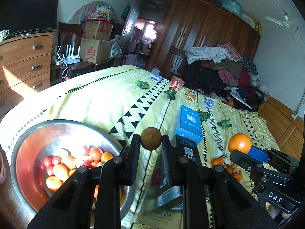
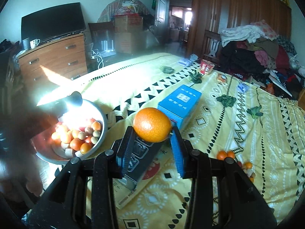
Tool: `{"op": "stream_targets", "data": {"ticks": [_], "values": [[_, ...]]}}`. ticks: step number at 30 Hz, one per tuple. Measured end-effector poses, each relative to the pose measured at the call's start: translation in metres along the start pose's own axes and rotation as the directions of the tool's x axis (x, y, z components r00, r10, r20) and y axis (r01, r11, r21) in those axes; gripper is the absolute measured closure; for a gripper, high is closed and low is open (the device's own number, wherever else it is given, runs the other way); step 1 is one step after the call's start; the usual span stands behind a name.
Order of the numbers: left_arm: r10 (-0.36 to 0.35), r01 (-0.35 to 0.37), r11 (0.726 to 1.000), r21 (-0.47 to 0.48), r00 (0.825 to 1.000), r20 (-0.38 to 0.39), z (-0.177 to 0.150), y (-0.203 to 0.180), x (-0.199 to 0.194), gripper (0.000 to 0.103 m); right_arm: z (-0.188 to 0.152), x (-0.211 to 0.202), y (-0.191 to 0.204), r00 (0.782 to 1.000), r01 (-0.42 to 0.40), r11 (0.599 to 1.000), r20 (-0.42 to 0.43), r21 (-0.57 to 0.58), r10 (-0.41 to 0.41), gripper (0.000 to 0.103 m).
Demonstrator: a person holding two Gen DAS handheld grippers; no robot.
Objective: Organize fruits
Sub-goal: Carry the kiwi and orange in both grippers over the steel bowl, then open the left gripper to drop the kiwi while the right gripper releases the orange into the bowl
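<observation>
My left gripper (image 1: 151,140) is shut on a small brown round fruit (image 1: 151,138), held above the bed just right of the steel bowl (image 1: 28,139). The bowl holds several oranges and red fruits (image 1: 66,164). My right gripper (image 2: 152,133) is shut on a large orange (image 2: 152,125), held above the bed; it also shows in the left wrist view (image 1: 239,143). In the right wrist view the bowl (image 2: 102,122) sits to the left. Several small oranges (image 2: 225,155) lie loose on the bedspread at the right.
A blue box (image 2: 179,100) lies on the yellow patterned bedspread (image 2: 247,133) behind the orange, with a dark flat package (image 2: 141,152) under the gripper. Green leafy vegetables (image 2: 226,100), a red cup (image 2: 206,67) and small packets lie farther back. A dresser (image 2: 57,61) stands left.
</observation>
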State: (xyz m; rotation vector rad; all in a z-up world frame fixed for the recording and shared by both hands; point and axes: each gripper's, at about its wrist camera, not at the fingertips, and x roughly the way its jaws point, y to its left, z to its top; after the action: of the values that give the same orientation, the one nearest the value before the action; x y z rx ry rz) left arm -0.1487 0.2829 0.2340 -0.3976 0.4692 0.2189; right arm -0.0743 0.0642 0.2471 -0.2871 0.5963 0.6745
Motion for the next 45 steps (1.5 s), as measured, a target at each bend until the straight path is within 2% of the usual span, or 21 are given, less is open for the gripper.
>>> {"op": "stream_targets", "data": {"ticks": [8,15,33,45], "values": [[0.077,-0.077,0.995,-0.068,0.997,-0.002,-0.001,0.059,-0.010,0.081,0.021,0.029,0.054,0.994,-0.105,0.993,-0.026,-0.052,0.104,0.064],[0.119,-0.121,0.987,-0.105,0.993,-0.028,-0.010,0.092,-0.006,0.081,0.027,0.044,0.079,0.988,-0.153,0.985,-0.049,-0.079,0.149,0.064],[0.156,-0.167,0.975,-0.148,0.984,-0.080,-0.019,0.130,0.005,0.081,0.035,0.080,0.122,0.970,-0.227,0.967,-0.111,-0.116,0.215,0.064],[0.158,-0.173,0.972,-0.158,0.982,-0.102,-0.022,0.133,0.015,0.081,0.032,0.095,0.128,0.959,-0.257,0.960,-0.152,-0.112,0.239,0.064]]}}
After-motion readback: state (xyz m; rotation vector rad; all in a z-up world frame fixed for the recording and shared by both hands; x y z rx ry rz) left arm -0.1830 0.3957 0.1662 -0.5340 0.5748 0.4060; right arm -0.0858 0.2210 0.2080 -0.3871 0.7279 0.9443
